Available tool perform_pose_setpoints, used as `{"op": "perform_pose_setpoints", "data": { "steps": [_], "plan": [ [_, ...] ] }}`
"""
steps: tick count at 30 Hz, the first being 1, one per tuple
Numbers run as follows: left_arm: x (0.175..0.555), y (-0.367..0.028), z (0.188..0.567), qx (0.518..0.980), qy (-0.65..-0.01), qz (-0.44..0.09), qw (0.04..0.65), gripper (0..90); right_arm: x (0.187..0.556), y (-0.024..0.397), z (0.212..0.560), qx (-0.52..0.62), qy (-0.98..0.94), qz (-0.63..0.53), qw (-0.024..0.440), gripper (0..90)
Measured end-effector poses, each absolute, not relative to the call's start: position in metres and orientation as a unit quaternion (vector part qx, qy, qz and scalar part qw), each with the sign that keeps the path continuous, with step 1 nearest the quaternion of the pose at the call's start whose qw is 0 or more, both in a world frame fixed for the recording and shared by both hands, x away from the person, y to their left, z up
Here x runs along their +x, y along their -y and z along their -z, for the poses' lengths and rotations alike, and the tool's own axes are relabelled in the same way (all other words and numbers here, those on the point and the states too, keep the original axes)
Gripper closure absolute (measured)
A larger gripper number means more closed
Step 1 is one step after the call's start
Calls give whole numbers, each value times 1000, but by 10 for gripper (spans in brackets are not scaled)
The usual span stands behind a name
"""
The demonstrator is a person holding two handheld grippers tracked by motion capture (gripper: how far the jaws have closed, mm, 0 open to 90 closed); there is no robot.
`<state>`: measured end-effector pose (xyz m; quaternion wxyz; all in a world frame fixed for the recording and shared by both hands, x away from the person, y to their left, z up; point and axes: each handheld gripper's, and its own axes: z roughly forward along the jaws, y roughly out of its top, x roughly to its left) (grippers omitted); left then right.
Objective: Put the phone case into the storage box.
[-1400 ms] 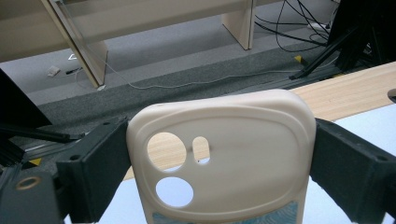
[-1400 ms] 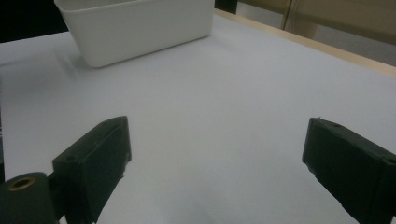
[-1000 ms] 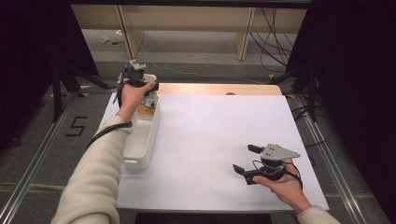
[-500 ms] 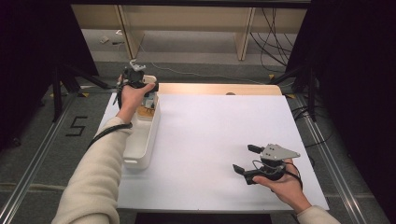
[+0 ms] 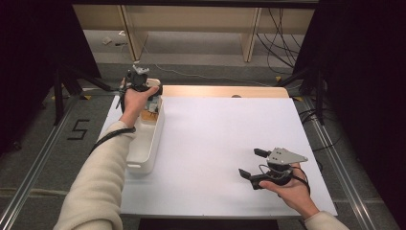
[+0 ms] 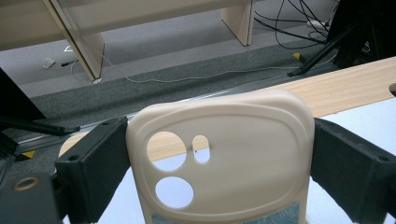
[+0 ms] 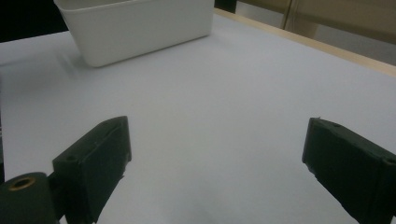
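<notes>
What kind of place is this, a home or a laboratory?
Most likely a lab or recording workspace: a white-topped table on grey carpet, loose cables on the floor, black tripod legs, and a "5" marked on the floor.

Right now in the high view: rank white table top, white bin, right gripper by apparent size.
1. White table top, by far the largest.
2. White bin, long and narrow at the table's left edge.
3. Right gripper, smallest, though it sits nearer the camera than the bin.

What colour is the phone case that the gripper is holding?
The phone case is cream, almost ivory. It shows best in the left gripper view, clamped between the black jaws.
</notes>
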<state>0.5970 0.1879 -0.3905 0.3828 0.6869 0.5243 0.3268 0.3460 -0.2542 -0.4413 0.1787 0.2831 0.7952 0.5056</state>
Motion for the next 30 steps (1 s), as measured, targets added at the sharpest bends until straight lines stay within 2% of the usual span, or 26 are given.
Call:
{"op": "perform_pose_setpoints", "data": {
  "steps": [30],
  "plan": [
    [594,-189,399,687,-527,-322,384,87,346,254,442,282,-797,-504,178,88]
  ]
}}
